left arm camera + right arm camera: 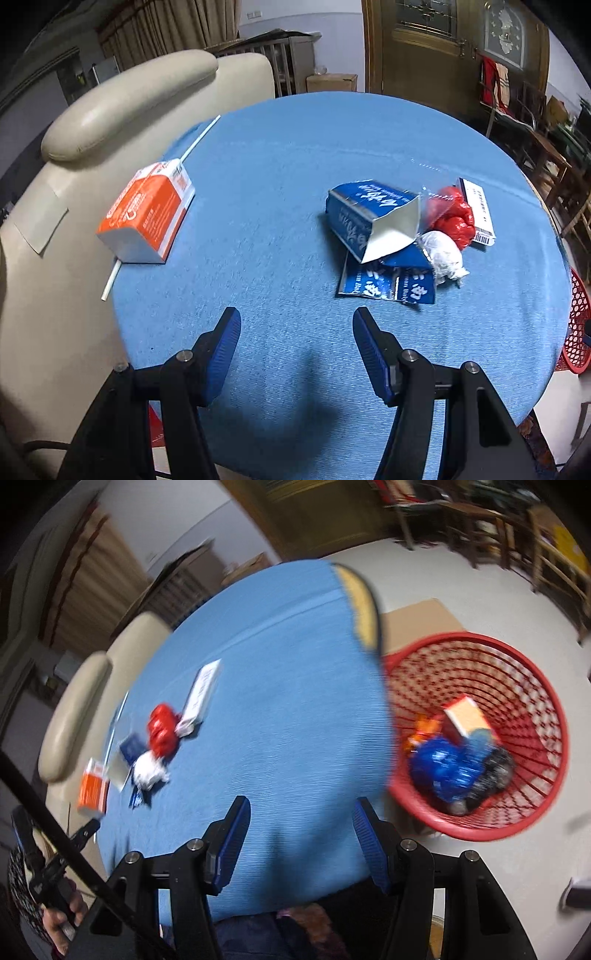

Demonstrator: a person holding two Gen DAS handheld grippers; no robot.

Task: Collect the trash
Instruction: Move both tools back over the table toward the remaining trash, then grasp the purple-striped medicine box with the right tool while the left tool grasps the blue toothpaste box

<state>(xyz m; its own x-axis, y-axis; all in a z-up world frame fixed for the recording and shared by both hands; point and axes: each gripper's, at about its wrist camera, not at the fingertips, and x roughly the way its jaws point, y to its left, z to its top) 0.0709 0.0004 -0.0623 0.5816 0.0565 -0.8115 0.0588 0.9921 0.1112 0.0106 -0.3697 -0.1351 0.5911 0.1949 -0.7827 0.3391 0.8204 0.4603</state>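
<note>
Below, at the bottom of the left wrist view, I had the left gripper (296, 325) with its blue pads apart and nothing between them, over the blue tablecloth (280, 206). Just above and right of it lay the trash pile: a torn blue carton (373, 218), a white crumpled wad (445, 256), a red crumpled bag (456, 214) and a white labelled box (478, 208), all touching or nearly so. An orange carton (147, 214) sat at left centre on a white straw (199, 138), well apart from the pile. In the blurred right wrist view, the right gripper (301, 814) was likewise spread and empty; the red basket (476, 827) at right of frame, beside the table, held several pieces
</note>
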